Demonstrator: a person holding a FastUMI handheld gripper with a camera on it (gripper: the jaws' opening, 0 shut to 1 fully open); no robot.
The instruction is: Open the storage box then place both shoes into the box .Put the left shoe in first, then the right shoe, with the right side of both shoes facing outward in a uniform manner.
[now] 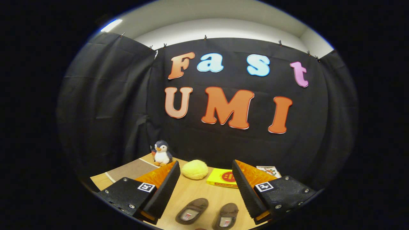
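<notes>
Brown and fuzzy, the two shoes lie side by side on the wooden table [198,191], close under my camera and between the fingers: the left-hand shoe [191,210] angled with its toe toward the far right, the right-hand shoe [225,215] just beside it, the two not touching. I can see pale insoles in both openings. My gripper [206,188] has its black ribbed fingers [166,191] spread wide, holding nothing, with the shoes low in the gap. Farther off, beyond the fingertips, sits a round yellow plush [195,169], and to its right a flat yellow book [222,177] partly hidden by my right finger. A printed card [269,170] lies farther right. At the far left stands a small penguin toy [162,153], near the table's back edge.
</notes>
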